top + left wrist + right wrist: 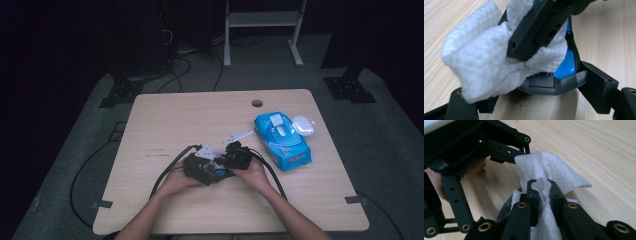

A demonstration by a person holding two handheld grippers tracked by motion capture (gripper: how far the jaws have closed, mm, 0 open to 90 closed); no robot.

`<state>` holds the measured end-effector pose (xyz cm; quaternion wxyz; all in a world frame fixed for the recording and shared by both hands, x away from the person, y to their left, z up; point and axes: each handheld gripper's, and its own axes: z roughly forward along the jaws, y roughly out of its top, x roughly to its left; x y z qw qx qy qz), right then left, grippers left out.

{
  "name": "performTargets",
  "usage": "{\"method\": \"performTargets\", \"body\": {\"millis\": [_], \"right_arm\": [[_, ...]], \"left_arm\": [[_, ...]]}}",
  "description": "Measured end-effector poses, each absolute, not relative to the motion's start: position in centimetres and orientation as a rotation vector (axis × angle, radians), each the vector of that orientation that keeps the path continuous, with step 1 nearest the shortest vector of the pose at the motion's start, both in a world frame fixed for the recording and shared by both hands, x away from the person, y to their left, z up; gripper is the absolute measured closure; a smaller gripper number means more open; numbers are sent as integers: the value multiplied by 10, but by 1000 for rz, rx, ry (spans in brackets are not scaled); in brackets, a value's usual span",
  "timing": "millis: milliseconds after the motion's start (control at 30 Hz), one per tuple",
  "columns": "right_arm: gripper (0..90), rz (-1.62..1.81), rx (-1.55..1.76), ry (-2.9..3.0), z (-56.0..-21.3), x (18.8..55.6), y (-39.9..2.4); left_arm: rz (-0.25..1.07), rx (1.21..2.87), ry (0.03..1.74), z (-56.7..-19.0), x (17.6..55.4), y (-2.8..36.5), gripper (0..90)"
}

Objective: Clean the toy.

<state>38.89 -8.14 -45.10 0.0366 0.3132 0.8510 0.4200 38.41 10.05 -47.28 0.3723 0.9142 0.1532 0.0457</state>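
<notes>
Wood table [165,120] has lots of bare room; both claws meet near its front edge, a blue wipes pack [282,140] off to their right. Left gripper [544,82] grips a blue and black thing [567,66], half hidden under the wipe [479,62]. Right gripper [541,188] pinches that white wipe tight.

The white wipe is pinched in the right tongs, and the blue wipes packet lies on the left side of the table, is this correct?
Not entirely. The white wipe is pinched in the right tongs, as the right gripper view shows. But the high view shows the blue wipes packet on the right side of the table, not the left.
</notes>
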Motion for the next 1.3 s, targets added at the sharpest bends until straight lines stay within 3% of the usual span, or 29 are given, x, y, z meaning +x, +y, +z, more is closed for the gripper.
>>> {"method": "performTargets", "body": {"millis": [200,567,1033,1300], "right_arm": [[817,1283,1041,2562,-450,396,-104],[819,1307,977,2612,-451,387,-85],[820,1169,1136,2480,-451,402,-146],[820,1104,1184,2425,-455,391,-170]], "left_arm": [[129,2345,386,-473,384,97,241],[123,2342,389,-473,384,98,241],[118,2345,387,-473,385,98,242],[116,2353,384,-472,385,99,242]]}}
